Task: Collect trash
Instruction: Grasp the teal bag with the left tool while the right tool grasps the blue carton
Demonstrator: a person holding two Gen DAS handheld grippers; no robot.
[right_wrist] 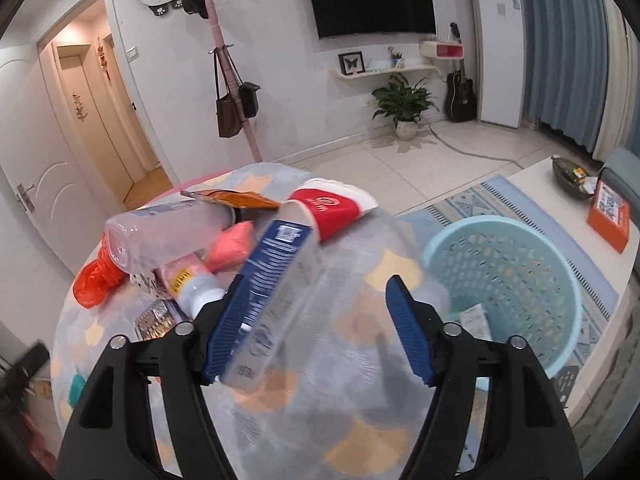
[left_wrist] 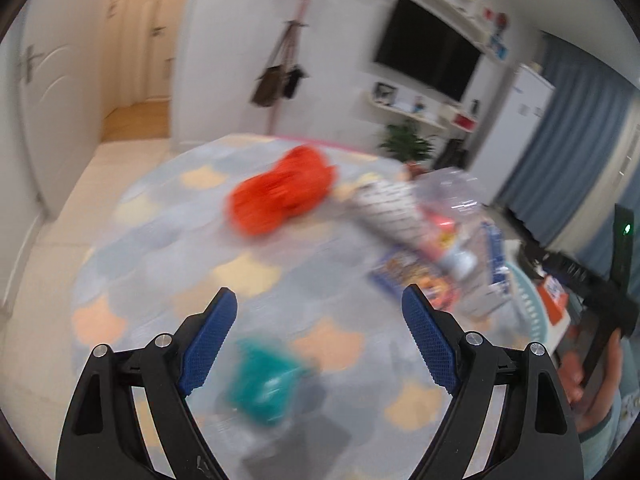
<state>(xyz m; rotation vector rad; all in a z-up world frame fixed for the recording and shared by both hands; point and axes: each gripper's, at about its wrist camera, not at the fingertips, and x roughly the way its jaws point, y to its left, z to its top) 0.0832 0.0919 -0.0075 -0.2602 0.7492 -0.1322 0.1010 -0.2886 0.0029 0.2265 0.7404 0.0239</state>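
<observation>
A round table [left_wrist: 160, 240] with a pastel cloth carries trash. In the left wrist view, my left gripper [left_wrist: 320, 312] is open above a crumpled teal bag [left_wrist: 264, 384]; an orange bag [left_wrist: 280, 196] lies farther off, and a patterned bottle [left_wrist: 404, 220] lies to the right. In the right wrist view, my right gripper [right_wrist: 316, 304] is open. A blue and white carton [right_wrist: 272, 280] leans against its left finger [right_wrist: 224, 328], between the jaws. Beyond lie a clear bottle [right_wrist: 160, 232], a red cup [right_wrist: 332, 208], a pink wad [right_wrist: 232, 244] and the orange bag [right_wrist: 96, 280].
A light blue perforated basket [right_wrist: 508, 280] stands on the floor right of the table, with one carton inside. A low white table [right_wrist: 576, 208] with an orange box stands at the right. A coat stand [right_wrist: 236, 92], a plant [right_wrist: 404, 108] and a guitar line the wall.
</observation>
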